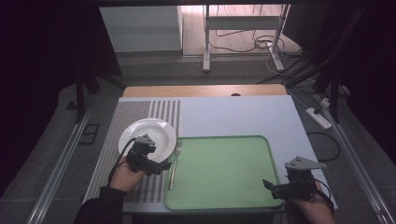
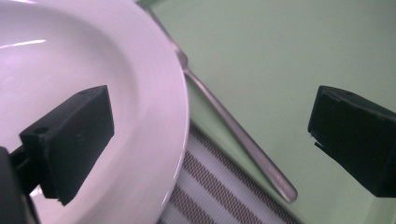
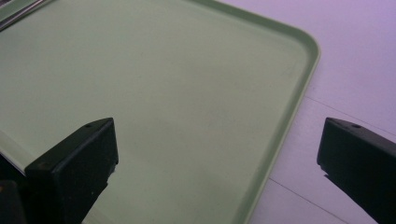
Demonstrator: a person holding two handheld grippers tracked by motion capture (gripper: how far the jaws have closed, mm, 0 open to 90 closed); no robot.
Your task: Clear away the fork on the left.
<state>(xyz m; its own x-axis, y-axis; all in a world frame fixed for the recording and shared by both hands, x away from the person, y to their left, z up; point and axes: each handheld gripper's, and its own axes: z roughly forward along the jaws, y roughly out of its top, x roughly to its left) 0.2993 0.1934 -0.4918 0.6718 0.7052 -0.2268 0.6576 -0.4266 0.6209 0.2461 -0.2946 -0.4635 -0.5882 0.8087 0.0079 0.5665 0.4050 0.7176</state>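
The left gripper (image 1: 159, 166) hangs with its jaws spread wide and nothing between them, poised over the near edge of a white plate (image 1: 154, 131); in the left gripper view one jaw sits above the plate's (image 2: 93, 60) bowl and the other above the green tray (image 2: 261, 56), with the plate's rim and a fork (image 2: 233, 128) in the gap between them. The person's left hand (image 1: 122, 176) grips it from the near side. The fork (image 1: 173, 167) lies lengthwise along the tray's left edge, just beside the plate, its handle toward the person. Under the plate is a striped grey mat (image 1: 135, 114) that covers the left part of the table. The right gripper (image 1: 271, 185) is likewise spread open and empty, held by the right hand (image 1: 314, 207) at the tray's near right corner; in the right gripper view its jaws straddle the tray's (image 3: 299, 84) raised rim, one over the green surface and the other over the pale tabletop (image 3: 359, 56). The tray (image 1: 219, 170) itself lies bare on the pale sheet (image 1: 233, 116) in the middle of the table.
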